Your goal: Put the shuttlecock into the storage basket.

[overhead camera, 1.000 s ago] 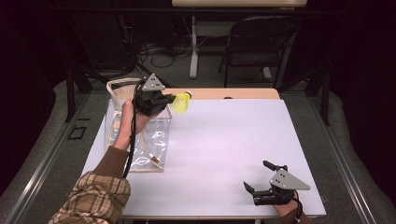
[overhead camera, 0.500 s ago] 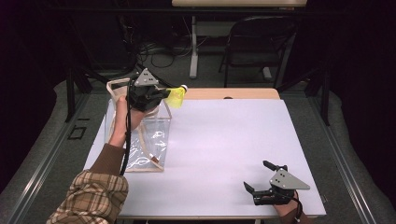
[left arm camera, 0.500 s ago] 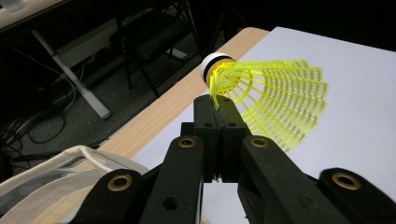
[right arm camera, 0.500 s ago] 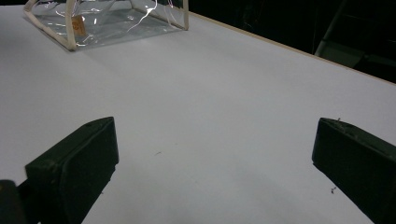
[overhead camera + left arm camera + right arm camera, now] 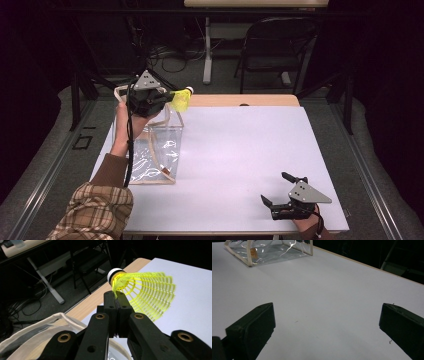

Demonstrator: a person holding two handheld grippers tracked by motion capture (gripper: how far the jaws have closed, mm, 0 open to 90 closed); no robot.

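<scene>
While pinched at the skirt's edge by the left tool (image 5: 117, 296), yellow shuttlecock (image 5: 147, 293) held aloft above the far rim of the clear pouch (image 5: 157, 155). Right tool (image 5: 282, 192) resting on the white tabletop (image 5: 240, 150), well apart, jaws spread wide.

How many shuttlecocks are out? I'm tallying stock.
1: a yellow shuttlecock, clamped by its skirt in the left hand-held gripper, held above the clear bag. The bag looks empty, though glare may hide something.
</scene>
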